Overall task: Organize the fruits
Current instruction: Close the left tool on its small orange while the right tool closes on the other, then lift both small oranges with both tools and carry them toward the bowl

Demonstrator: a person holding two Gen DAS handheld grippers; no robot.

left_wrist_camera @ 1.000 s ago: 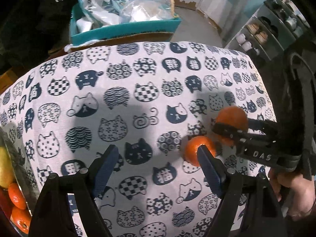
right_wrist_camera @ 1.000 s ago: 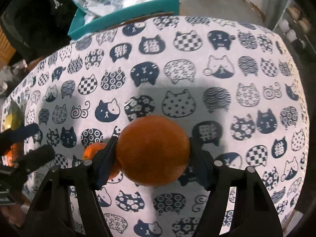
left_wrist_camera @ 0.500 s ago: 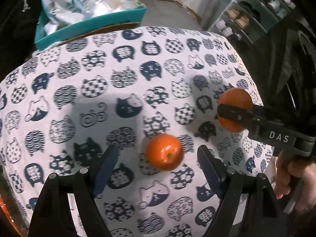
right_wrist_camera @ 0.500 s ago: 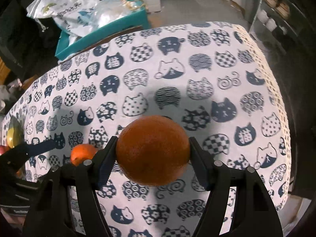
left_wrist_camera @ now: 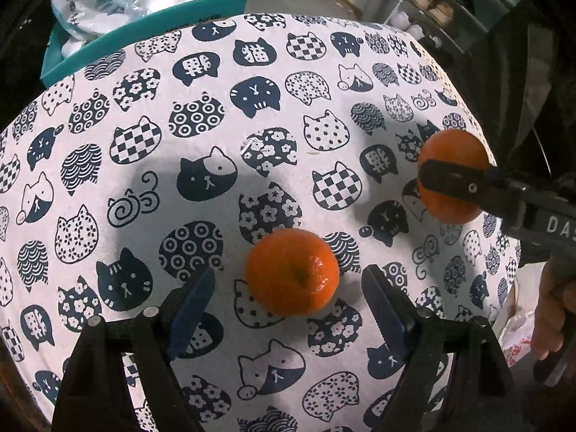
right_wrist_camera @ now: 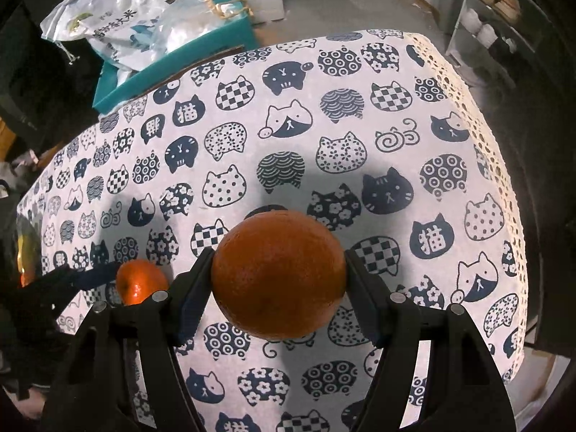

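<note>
A small mandarin [left_wrist_camera: 292, 272] lies on the cat-print tablecloth [left_wrist_camera: 216, 115], just ahead of and between the fingers of my left gripper [left_wrist_camera: 288, 288], which is open and does not touch it. My right gripper [right_wrist_camera: 279, 280] is shut on a larger orange [right_wrist_camera: 279, 275] and holds it above the cloth. In the left wrist view that orange [left_wrist_camera: 454, 151] shows at the right, held by the right gripper. In the right wrist view the mandarin [right_wrist_camera: 141, 281] sits low on the left, beside the dark left gripper.
A teal box [right_wrist_camera: 172, 68] with plastic bags stands beyond the table's far edge. White shelves [left_wrist_camera: 450, 7] stand at the far right. The table's right edge [right_wrist_camera: 504, 187] with lace trim drops off near the right gripper. Yellow and orange fruit [right_wrist_camera: 27, 255] shows at the far left.
My left gripper has swung right and closed in on the mandarin, which now sits centred between its open fingers. My right gripper has moved right with the orange still held.
</note>
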